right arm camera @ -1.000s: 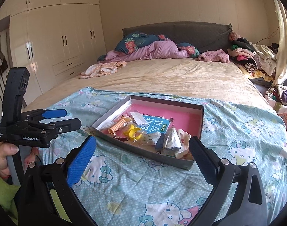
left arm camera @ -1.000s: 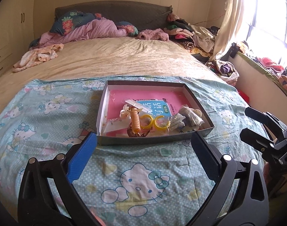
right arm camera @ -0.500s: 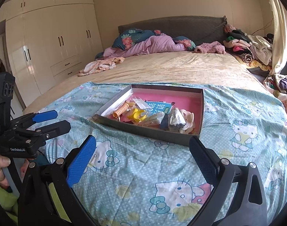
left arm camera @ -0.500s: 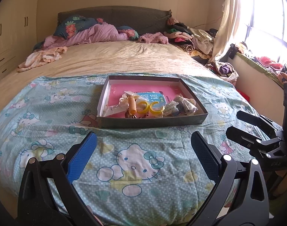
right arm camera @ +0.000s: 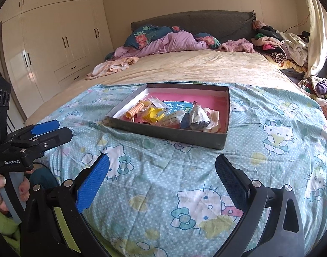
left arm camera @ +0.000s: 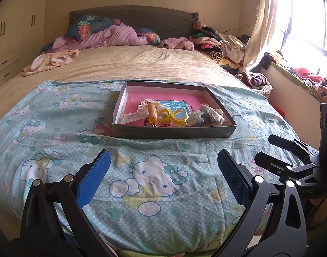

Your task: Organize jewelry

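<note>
Blanket [left arm camera: 56, 141] with cartoon cats covers your end of the big bed [left arm camera: 142, 64]. Your box [left arm camera: 174, 131] of jewelry [left arm camera: 163, 114] sits on it, well ahead of both claws. Your left gripper [left arm camera: 162, 169] and right gripper [right arm camera: 162, 169] are spread wide, holding nothing. Only the right view shows the tall closet [right arm camera: 56, 42]; only the left shows the window [left arm camera: 309, 25].

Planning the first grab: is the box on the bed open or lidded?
Open. The box has no lid; its pink floor and the yellow rings inside show from above.
</note>
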The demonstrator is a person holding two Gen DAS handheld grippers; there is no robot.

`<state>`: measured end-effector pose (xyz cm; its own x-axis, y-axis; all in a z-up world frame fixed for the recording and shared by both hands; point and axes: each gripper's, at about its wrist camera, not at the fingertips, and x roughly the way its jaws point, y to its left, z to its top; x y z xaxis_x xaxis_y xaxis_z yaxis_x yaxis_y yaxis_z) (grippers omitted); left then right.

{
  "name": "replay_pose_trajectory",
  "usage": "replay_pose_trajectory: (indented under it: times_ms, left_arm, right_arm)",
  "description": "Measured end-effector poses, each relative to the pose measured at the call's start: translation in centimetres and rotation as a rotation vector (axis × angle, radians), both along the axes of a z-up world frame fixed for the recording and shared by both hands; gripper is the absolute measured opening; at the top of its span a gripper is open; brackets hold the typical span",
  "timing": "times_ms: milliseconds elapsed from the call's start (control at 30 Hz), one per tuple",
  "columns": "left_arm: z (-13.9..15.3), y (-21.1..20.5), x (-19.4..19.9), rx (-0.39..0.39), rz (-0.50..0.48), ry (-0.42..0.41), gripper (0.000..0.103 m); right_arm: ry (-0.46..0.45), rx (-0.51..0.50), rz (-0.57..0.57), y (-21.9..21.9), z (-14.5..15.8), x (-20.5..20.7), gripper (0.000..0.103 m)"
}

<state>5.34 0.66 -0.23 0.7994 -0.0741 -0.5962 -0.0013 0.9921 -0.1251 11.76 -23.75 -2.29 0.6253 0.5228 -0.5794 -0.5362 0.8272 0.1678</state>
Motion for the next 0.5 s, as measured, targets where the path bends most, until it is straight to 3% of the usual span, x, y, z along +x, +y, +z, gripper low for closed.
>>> replay_pose_trajectory:
  times_ms: [500]
  left_arm:
    - [0.12,0.12,-0.37,-0.002,-0.004,0.006,0.093]
  right_arm:
    - [0.004,-0.002,0.011,0.16,0.16,-0.2,0.098]
